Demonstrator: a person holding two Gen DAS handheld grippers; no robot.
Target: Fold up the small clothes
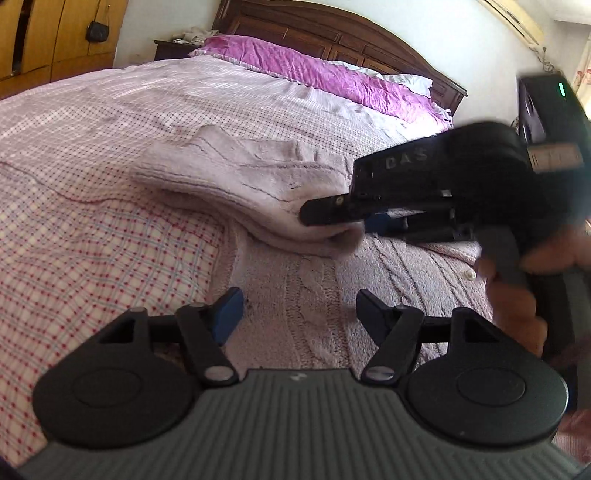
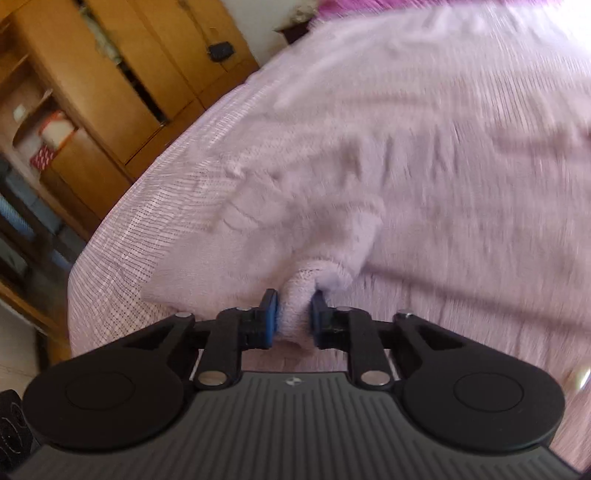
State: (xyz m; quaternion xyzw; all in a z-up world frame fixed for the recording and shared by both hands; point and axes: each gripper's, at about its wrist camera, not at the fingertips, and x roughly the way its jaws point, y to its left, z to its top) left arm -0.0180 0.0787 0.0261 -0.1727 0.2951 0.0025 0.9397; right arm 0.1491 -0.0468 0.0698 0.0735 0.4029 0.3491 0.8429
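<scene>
A fluffy pale pink knitted cardigan (image 1: 295, 280) lies on the bed, one part of it folded over and lifted. In the left wrist view my left gripper (image 1: 299, 314) is open just above the flat knit, nothing between its blue pads. My right gripper (image 1: 351, 218) comes in from the right, held by a hand (image 1: 517, 291), and pinches the raised fold's edge. In the blurred right wrist view the right gripper (image 2: 293, 317) is shut on a bunched piece of the cardigan (image 2: 295, 221), which stretches away across the bed.
The bed has a pink checked sheet (image 1: 92, 221) and purple pillows (image 1: 314, 70) against a dark wooden headboard (image 1: 332, 33). A wooden wardrobe (image 2: 110, 85) stands beyond the bed's edge (image 2: 122, 206). A nightstand (image 1: 170, 48) sits beside the headboard.
</scene>
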